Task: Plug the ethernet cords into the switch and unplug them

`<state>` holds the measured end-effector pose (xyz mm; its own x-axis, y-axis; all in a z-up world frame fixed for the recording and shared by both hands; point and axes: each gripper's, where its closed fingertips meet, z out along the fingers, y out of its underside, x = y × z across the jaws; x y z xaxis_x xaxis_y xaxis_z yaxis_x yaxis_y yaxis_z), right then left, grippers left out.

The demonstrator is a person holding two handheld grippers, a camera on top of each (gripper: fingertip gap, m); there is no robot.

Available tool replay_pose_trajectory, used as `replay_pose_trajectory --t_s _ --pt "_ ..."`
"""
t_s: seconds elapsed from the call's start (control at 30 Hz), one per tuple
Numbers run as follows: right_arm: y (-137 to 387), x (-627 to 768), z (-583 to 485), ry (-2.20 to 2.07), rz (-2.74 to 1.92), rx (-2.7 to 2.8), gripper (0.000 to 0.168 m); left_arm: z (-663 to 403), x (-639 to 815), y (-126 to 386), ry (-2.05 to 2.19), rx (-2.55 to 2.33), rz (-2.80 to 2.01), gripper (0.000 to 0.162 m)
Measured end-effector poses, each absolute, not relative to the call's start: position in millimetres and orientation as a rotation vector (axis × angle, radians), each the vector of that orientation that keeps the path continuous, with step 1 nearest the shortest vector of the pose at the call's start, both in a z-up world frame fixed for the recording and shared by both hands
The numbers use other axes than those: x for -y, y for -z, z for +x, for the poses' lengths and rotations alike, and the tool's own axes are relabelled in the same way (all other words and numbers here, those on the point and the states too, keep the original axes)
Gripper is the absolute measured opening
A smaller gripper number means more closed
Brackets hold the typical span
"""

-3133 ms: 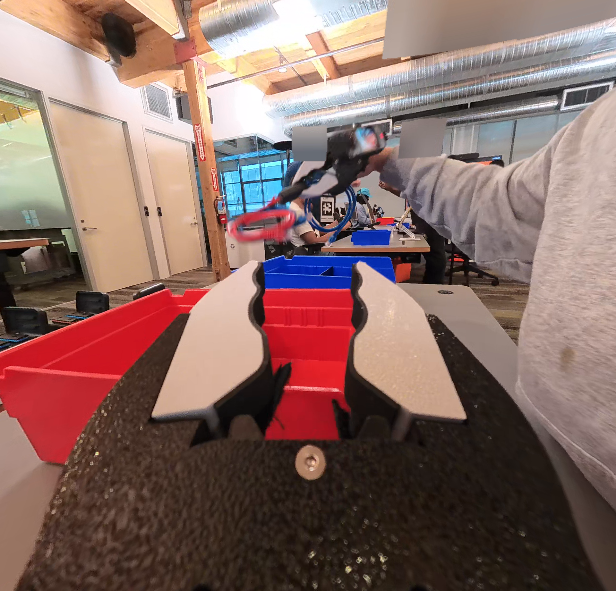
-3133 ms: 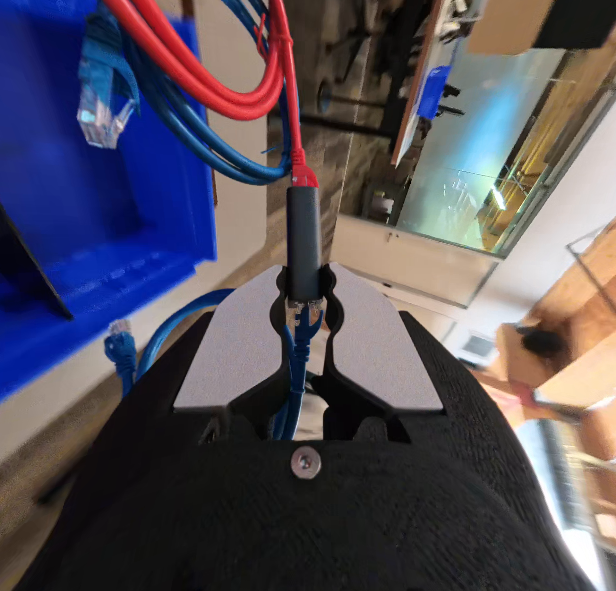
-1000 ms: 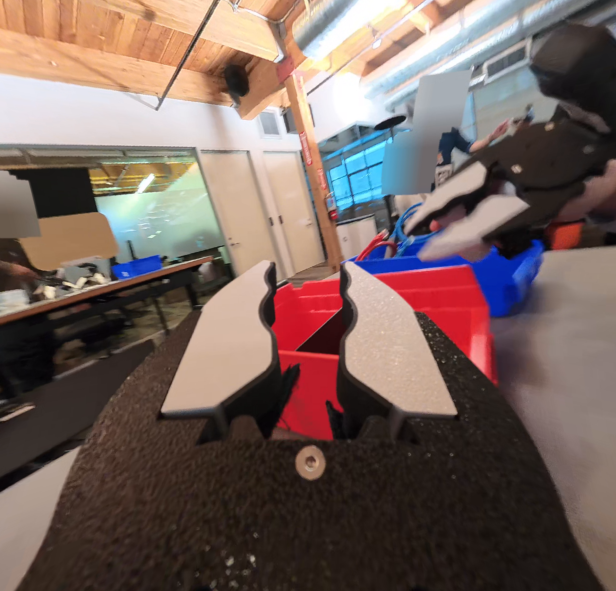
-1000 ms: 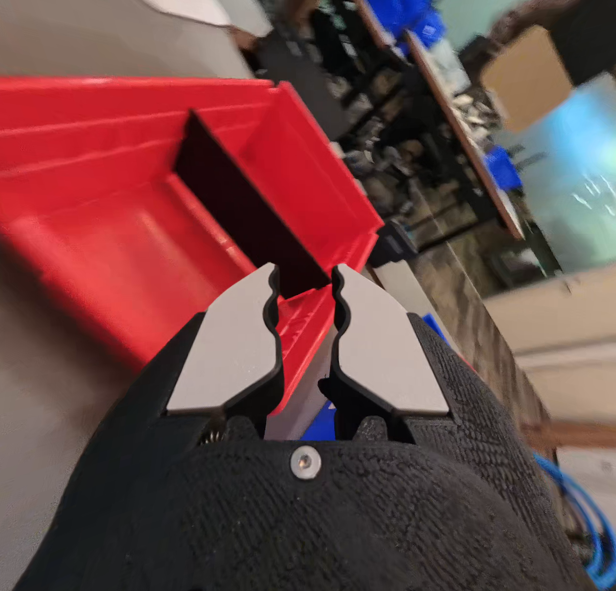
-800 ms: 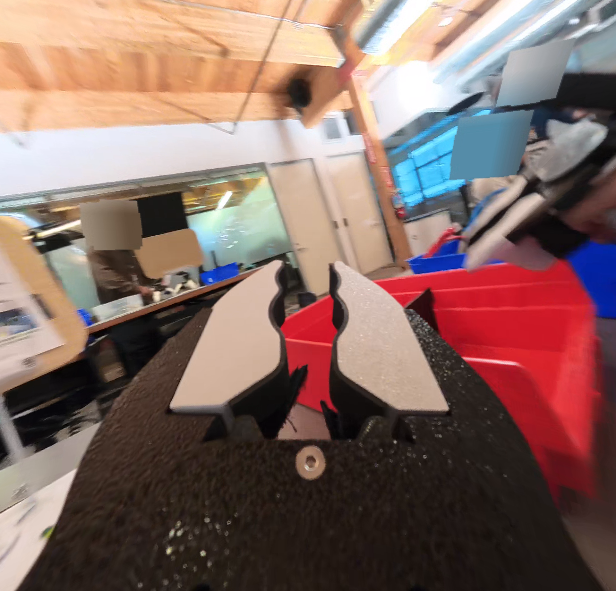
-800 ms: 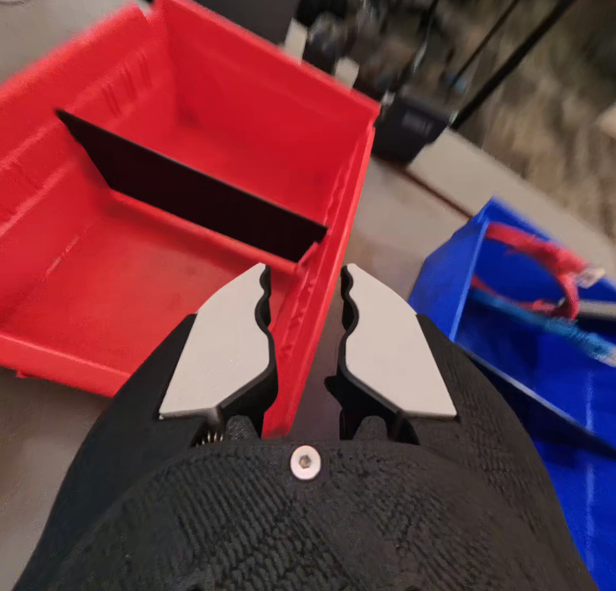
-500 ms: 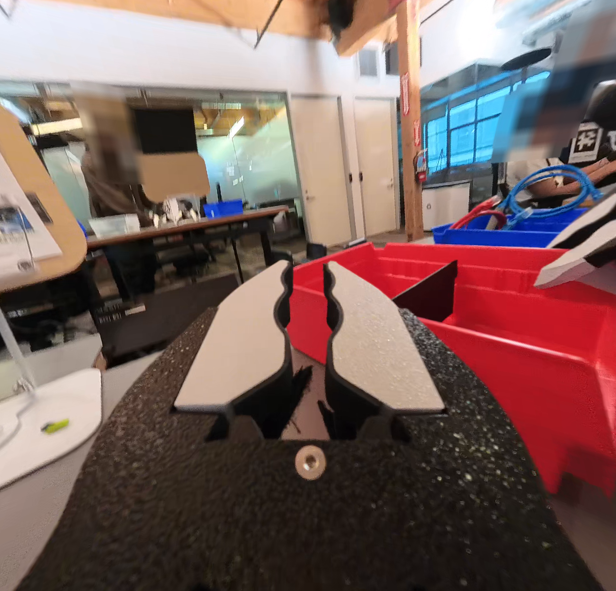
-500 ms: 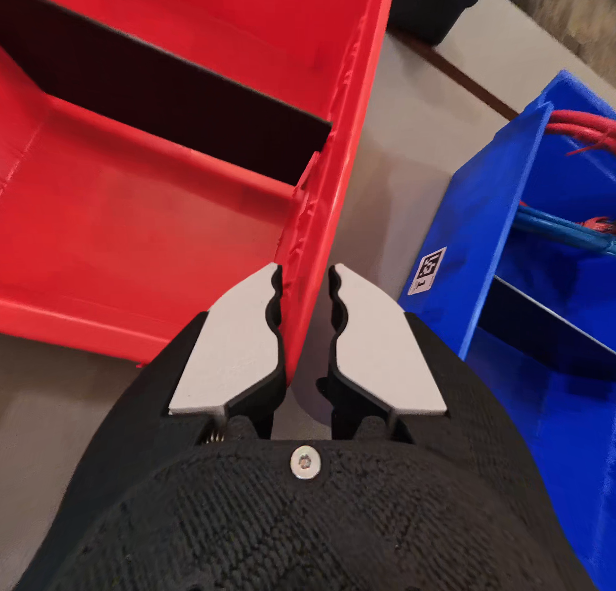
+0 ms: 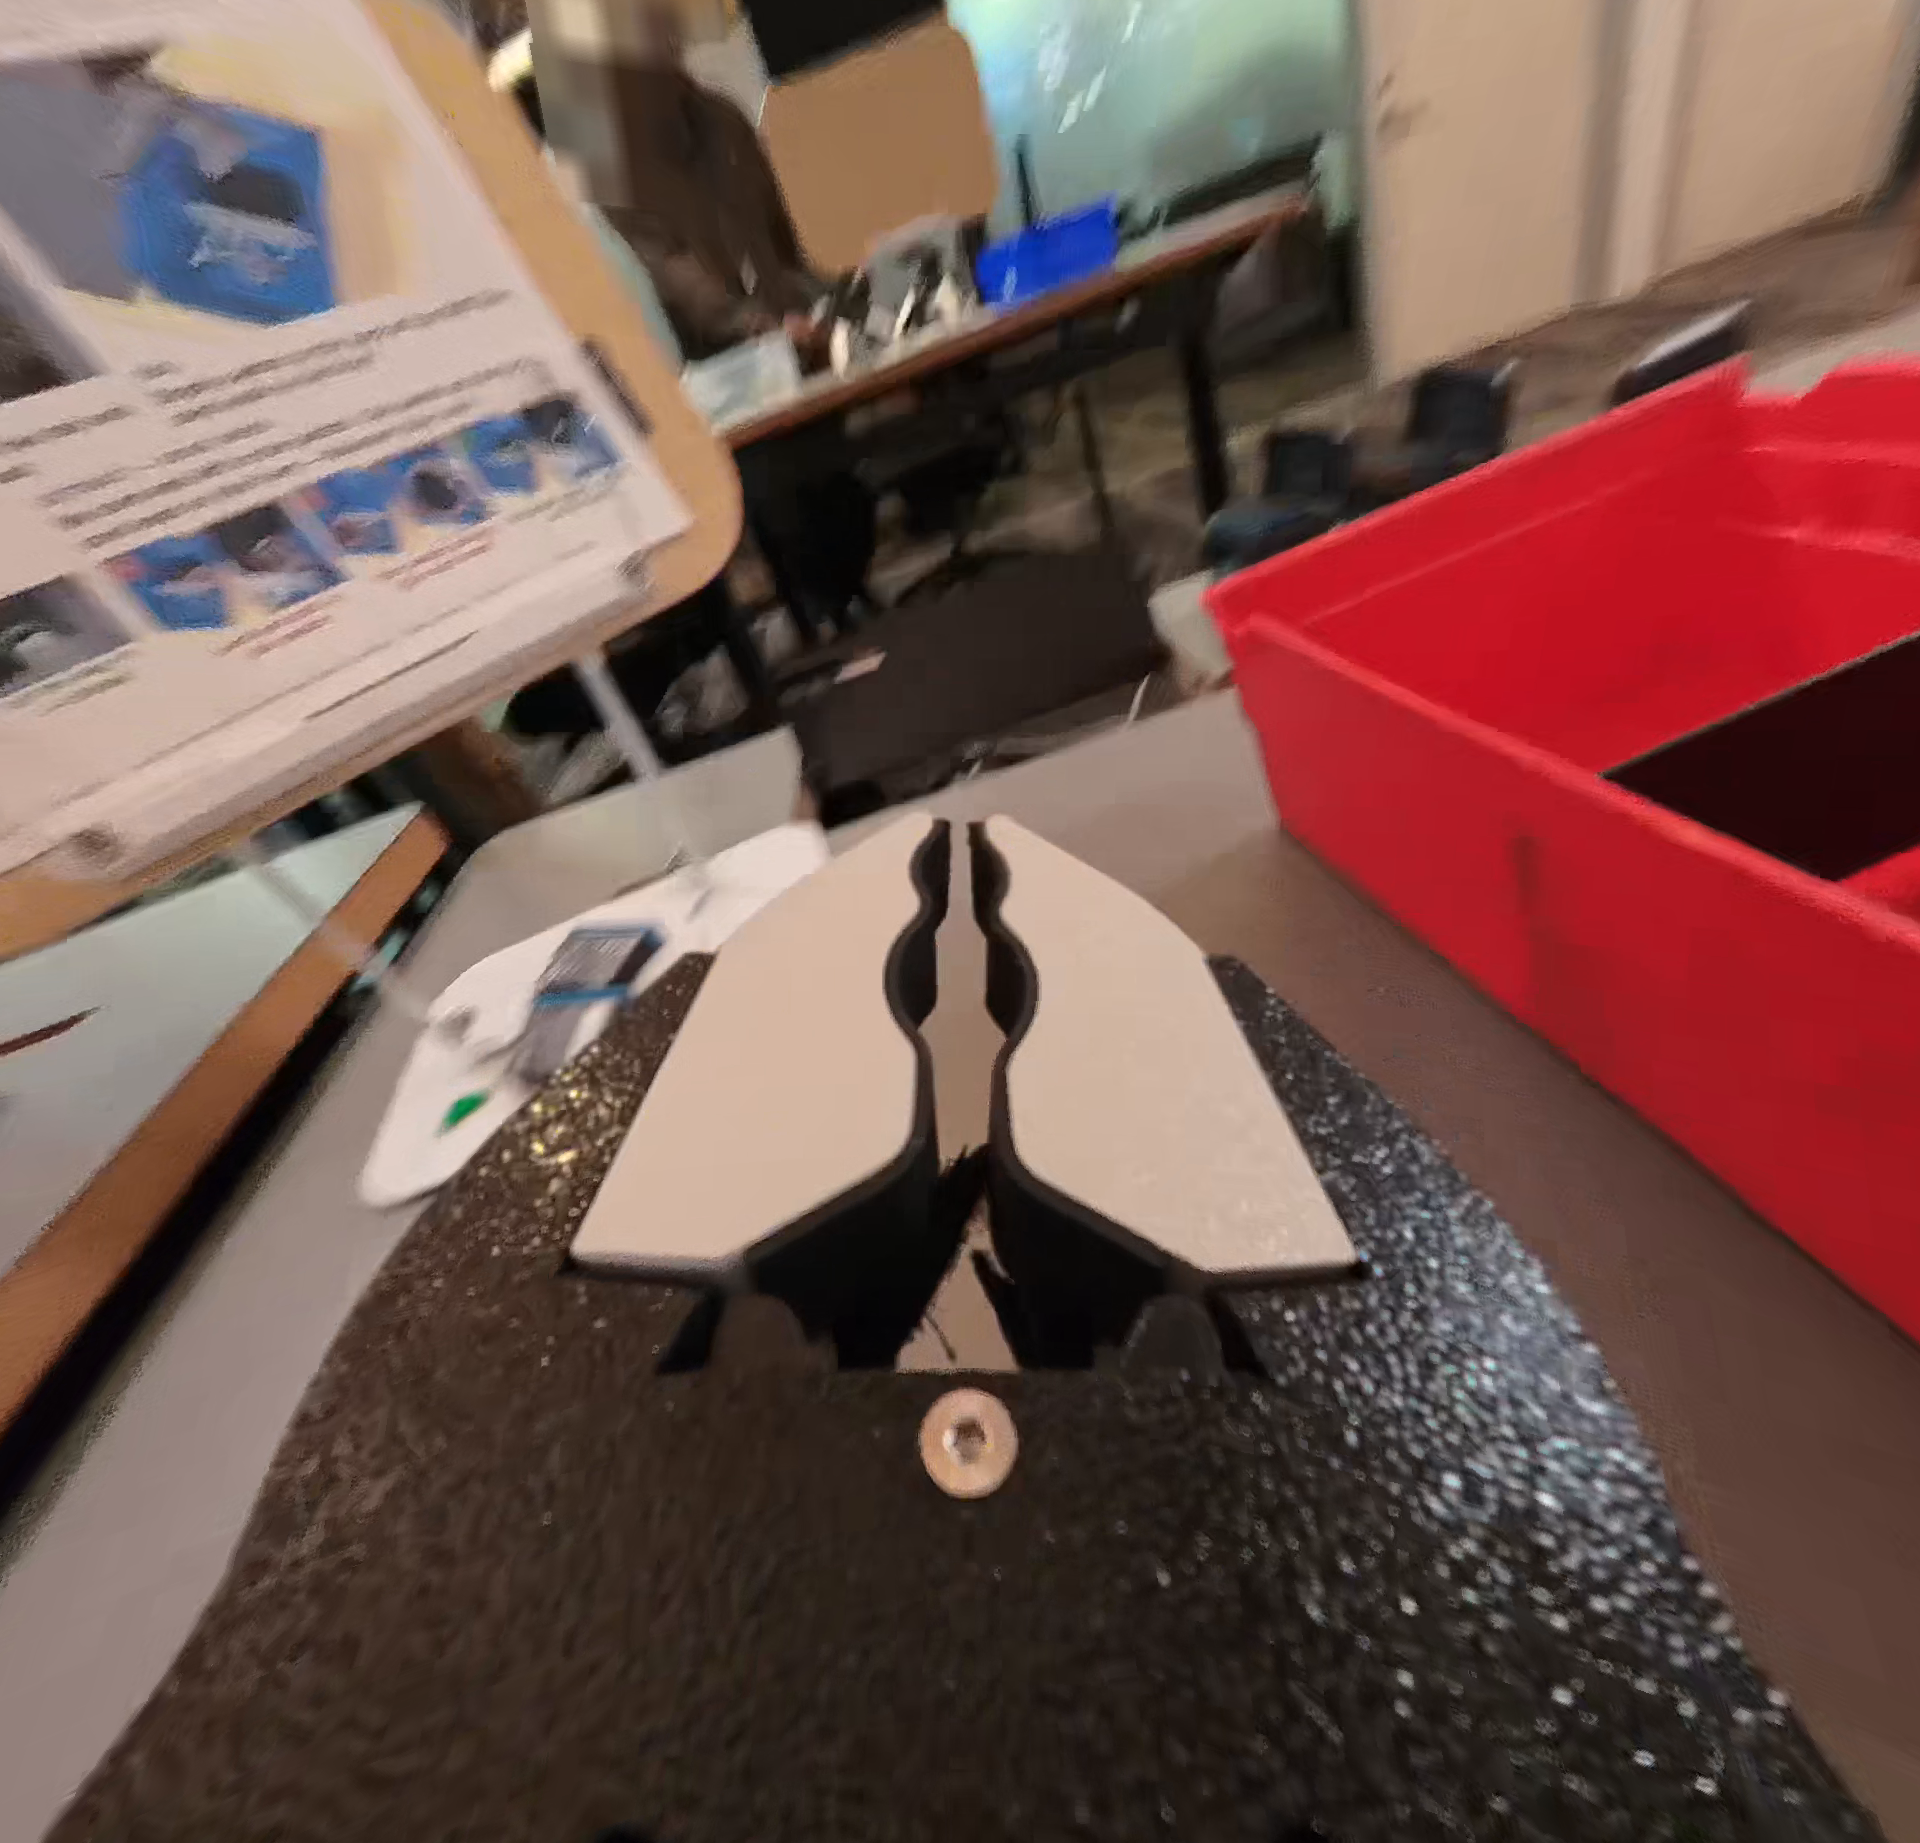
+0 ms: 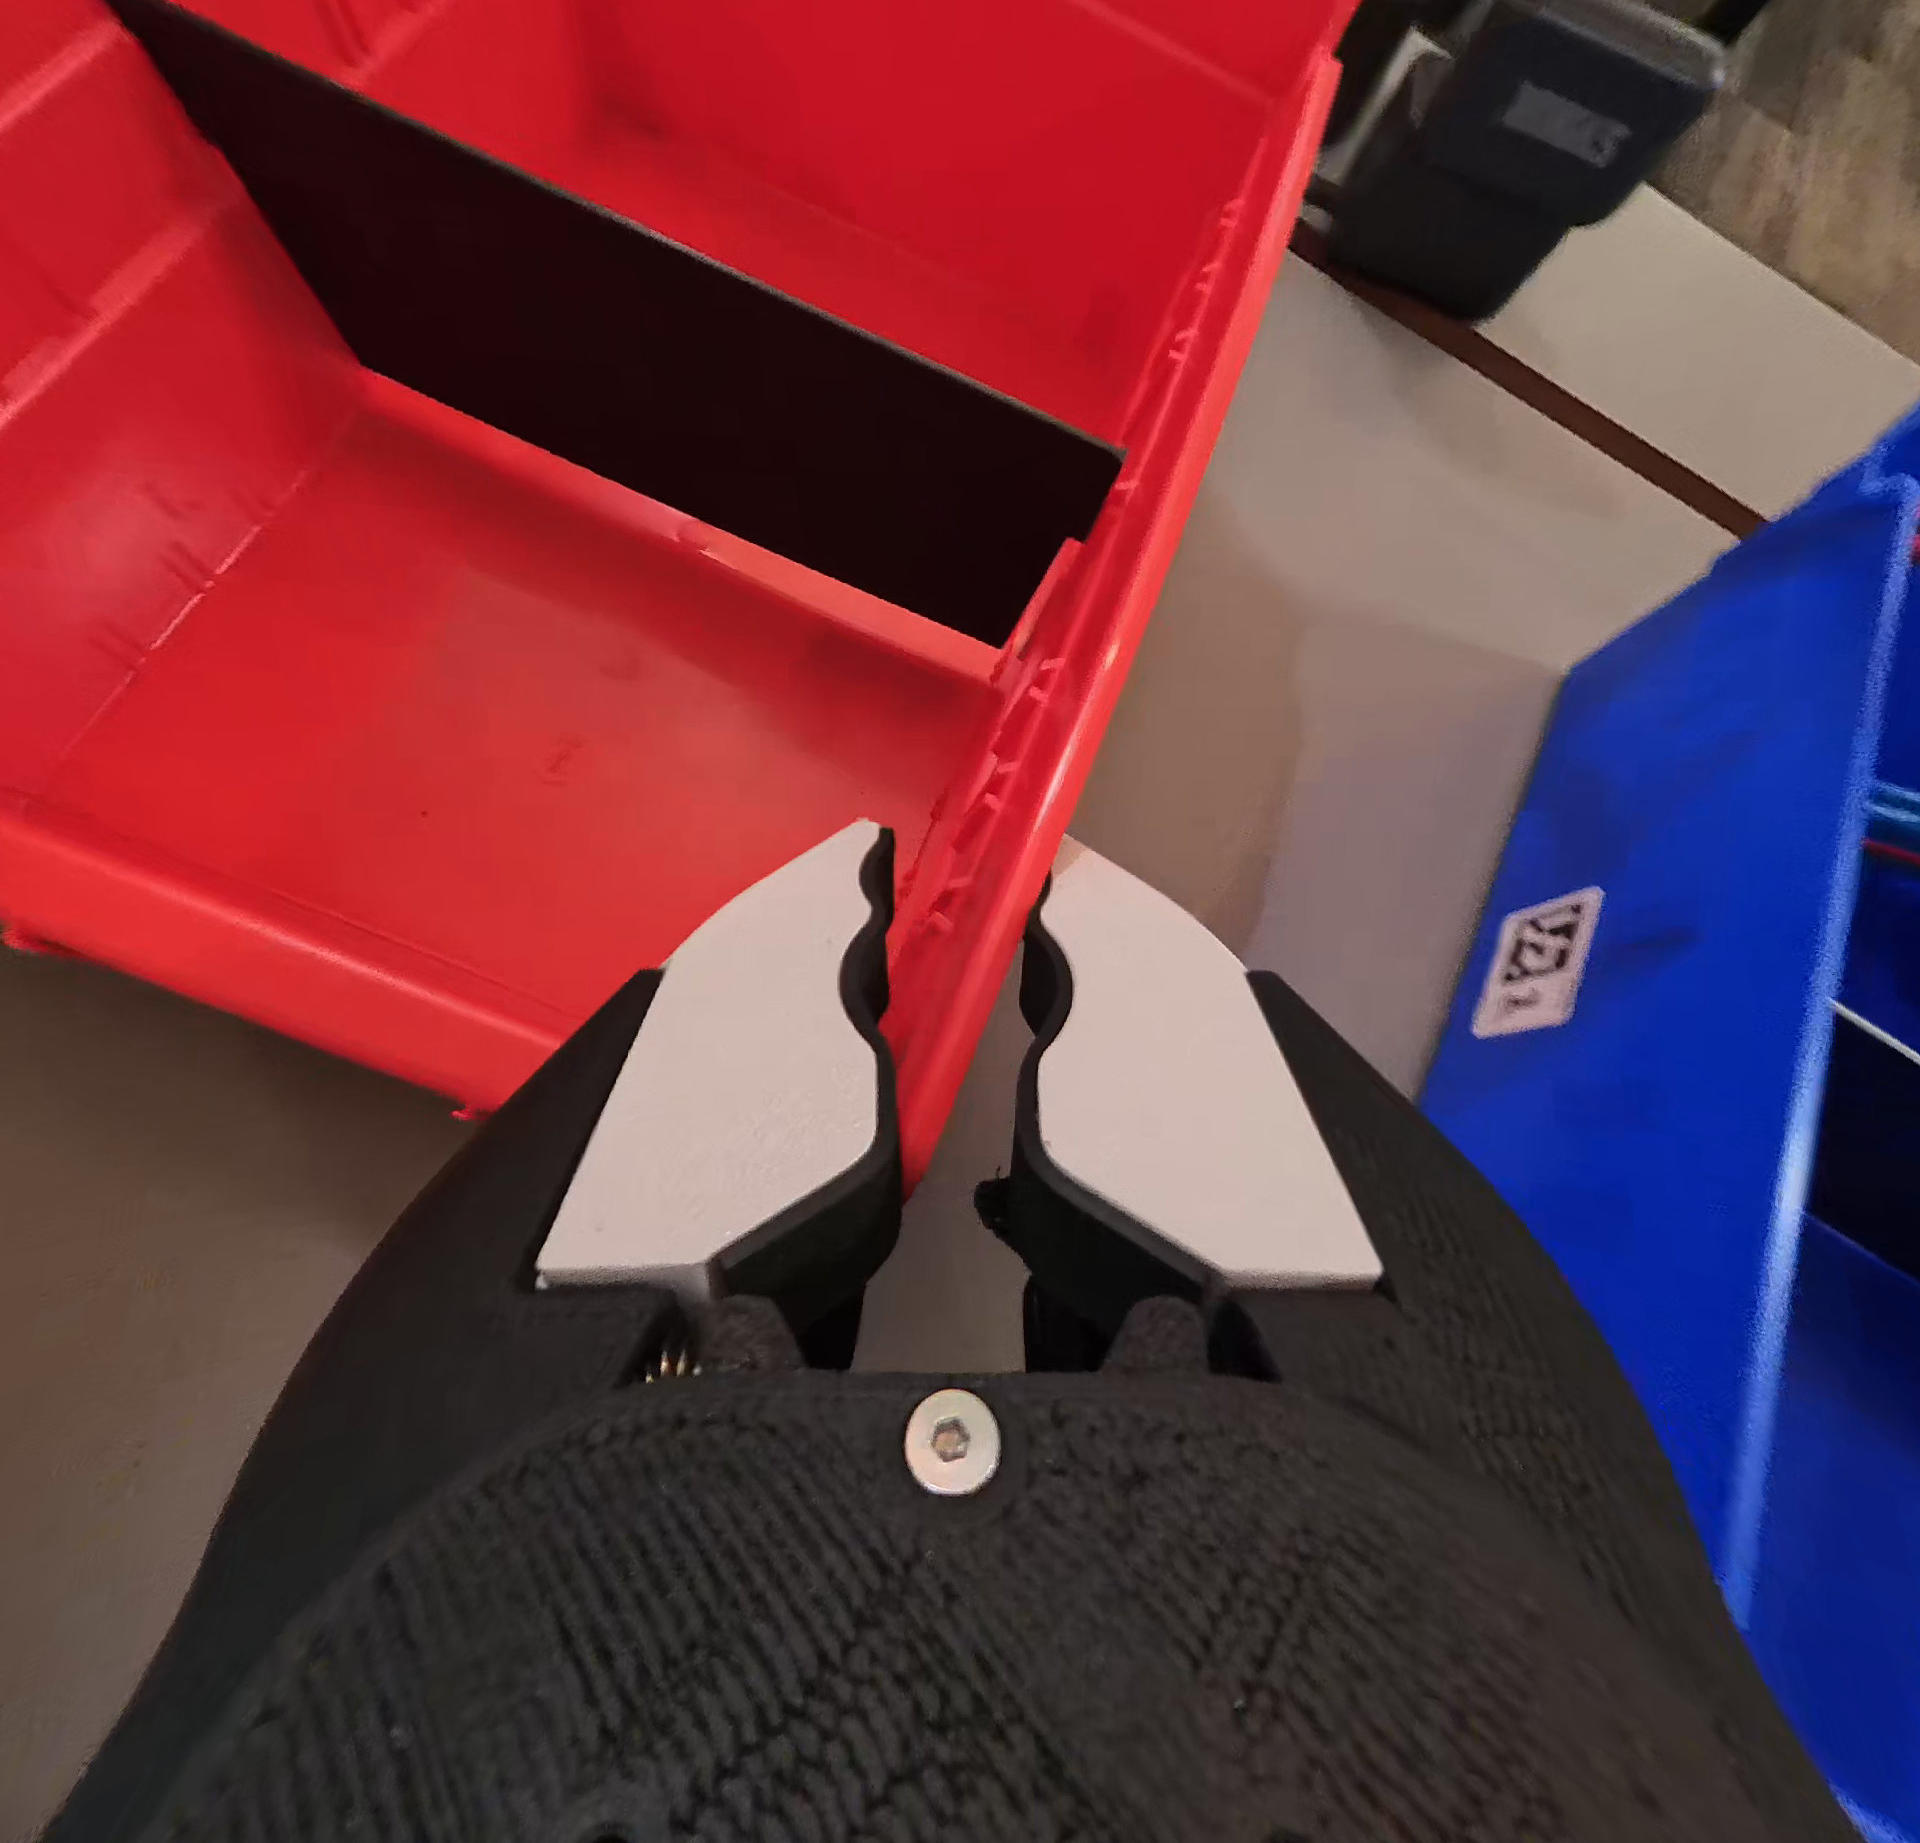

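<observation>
My right gripper [image 10: 961, 879] straddles the right side wall of an empty red bin [image 10: 1195, 339]. One finger is inside the bin and one outside, and both press the wall near the bin's front corner. A black divider [image 10: 623, 359] crosses the bin. In the left wrist view the red bin [image 9: 1507, 837] lies to the right, and its divider [image 9: 1787, 754] shows there too. My left gripper [image 9: 959, 829] is shut and empty. It hovers over the grey table [image 9: 1195, 858], apart from the bin.
A blue bin [image 10: 1662, 1066] with a white tag and cables inside stands just right of the red bin, a strip of table [image 10: 1299, 598] between them. A printed sign board [image 9: 260, 391] leans at the left above a white base [image 9: 468, 1066]. A dark box [image 10: 1507, 110] sits beyond the table edge.
My left gripper has closed and swung left, away from the red bin. My right gripper has come down over the bin's side wall and gripped it.
</observation>
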<state>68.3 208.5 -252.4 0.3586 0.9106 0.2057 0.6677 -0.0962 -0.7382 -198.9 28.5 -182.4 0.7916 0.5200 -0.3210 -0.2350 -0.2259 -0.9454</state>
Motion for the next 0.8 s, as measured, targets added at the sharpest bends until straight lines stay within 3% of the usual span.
replay_pose_trajectory --t_s 0.27,0.6,0.8 --pt "252.3 -171.7 22.6 -0.494 -1.722 1.420 0.022 -261.8 47.5 208.5 -0.746 0.564 -1.823 0.000" --pt "248.8 -109.0 -17.0 -0.643 -1.584 1.548 0.027 -280.4 75.6 218.4 -0.794 0.654 -1.823 0.000" --pt "200.0 -122.8 6.7 -0.766 -1.446 1.412 0.025 -278.6 76.9 220.7 -0.796 0.628 -1.822 0.000"
